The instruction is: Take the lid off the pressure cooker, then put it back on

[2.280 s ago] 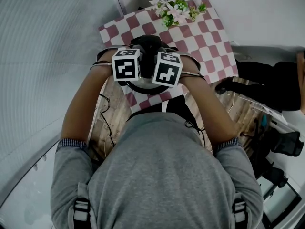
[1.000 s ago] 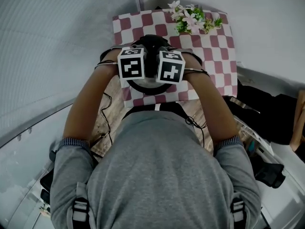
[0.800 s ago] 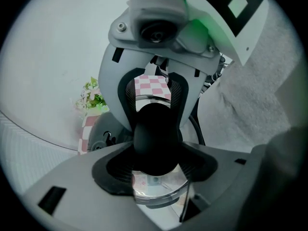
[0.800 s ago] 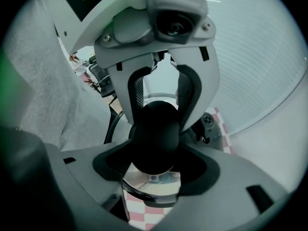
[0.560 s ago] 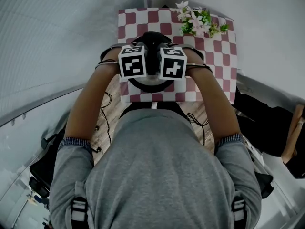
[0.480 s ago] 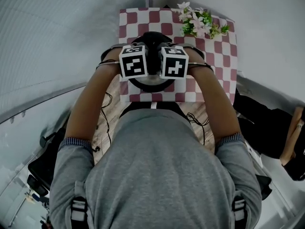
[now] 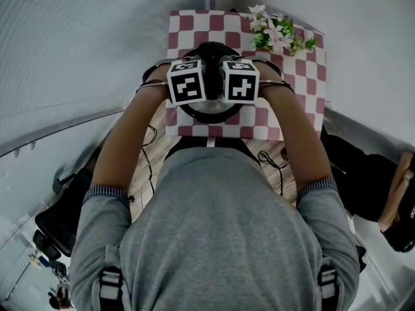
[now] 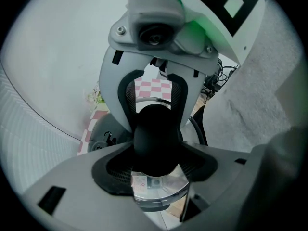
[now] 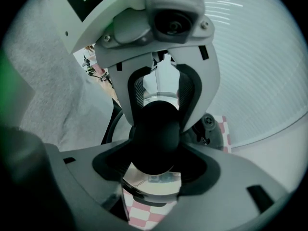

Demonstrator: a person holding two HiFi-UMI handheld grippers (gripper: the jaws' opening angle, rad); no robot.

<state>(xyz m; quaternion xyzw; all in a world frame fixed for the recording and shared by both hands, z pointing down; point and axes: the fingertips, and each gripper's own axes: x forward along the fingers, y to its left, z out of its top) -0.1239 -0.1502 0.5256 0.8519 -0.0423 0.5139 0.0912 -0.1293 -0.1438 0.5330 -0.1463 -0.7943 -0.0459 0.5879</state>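
While the left gripper and right gripper are both clamping the lid's black knob, jaws wide, uneven twisting is probably risking a slip.

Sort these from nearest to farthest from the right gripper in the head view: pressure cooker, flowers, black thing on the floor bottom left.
1. Pressure cooker, right under the right gripper, which clamps its handle.
2. Flowers, at the table's far right corner.
3. Black thing, far down at the bottom left.
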